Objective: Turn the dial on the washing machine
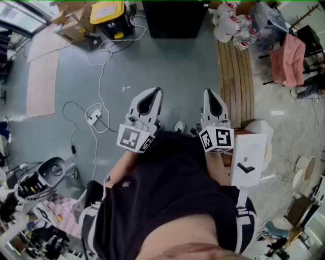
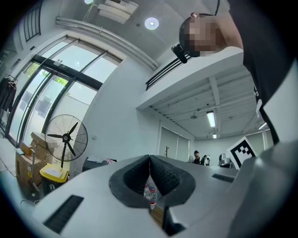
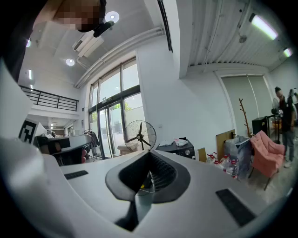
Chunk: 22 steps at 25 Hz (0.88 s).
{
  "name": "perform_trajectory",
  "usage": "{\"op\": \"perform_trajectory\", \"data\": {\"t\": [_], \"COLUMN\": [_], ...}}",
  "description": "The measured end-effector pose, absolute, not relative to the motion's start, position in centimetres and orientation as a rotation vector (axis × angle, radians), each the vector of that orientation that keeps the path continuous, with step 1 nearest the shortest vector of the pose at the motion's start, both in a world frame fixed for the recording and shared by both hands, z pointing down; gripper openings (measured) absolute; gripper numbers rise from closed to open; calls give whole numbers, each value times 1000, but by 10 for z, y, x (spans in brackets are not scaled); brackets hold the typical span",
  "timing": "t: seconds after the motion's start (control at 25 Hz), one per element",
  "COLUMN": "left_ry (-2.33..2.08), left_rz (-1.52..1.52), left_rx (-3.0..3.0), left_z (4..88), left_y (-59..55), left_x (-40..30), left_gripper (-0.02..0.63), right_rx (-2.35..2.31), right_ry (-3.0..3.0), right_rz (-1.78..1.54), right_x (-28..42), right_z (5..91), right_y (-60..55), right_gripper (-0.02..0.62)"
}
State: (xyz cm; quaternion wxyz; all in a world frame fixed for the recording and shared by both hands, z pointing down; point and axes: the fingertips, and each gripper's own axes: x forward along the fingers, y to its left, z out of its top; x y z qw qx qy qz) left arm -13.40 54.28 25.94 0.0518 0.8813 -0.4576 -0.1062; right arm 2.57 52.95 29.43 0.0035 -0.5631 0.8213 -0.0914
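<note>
Head view first: left gripper (image 1: 156, 92) and right gripper (image 1: 208, 92) held side by side close against the body, noses toward 12 o'clock. Looks like a carry pose, nothing reached for yet. Dark boxy machine (image 1: 172, 19) way up at 12 o'clock across the bare floor (image 1: 167, 66), probably the washing machine, well apart from both grippers. Can't make out a dial from up here. Wooden bench (image 1: 235, 76) at 1 o'clock, yellow-lidded bin (image 1: 107, 12) at 11.

Left gripper view: jaws closed, tips together, nothing gripped. Aimed up and out, so mostly ceiling, windows and a big fan (image 2: 66, 138) at 9 o'clock. Bin shows again under the fan. No sign of a dial.

Right gripper view: jaws fully closed too, also empty. Gets what the head view doesn't: the dark machine (image 3: 179, 149) from the side, just at 2 o'clock of the tips, with a small round thing on its front, maybe the dial. Too small to say for sure. Guessing the walk over comes first.
</note>
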Motion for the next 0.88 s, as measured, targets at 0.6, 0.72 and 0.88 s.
{"op": "perform_trajectory", "data": {"t": [0.6,0.72,0.88], "left_ry": [-1368,-1357,-1332], "left_rz": [-339,-333,-323], "left_rx": [2691,2693,2690], "left_z": [261,265,273], "left_y": [540,539,525], "left_x": [-157,-165,-190], "left_gripper": [21,21,21], "right_rx": [-1756,-1774,-1807], "right_ry": [2542,2542,2550], "right_rz": [-233,-254,-276], "right_x": [2,-7,-33], "right_z": [288,297,307], "right_y": [527,523,511], "right_gripper": [25,107,138]}}
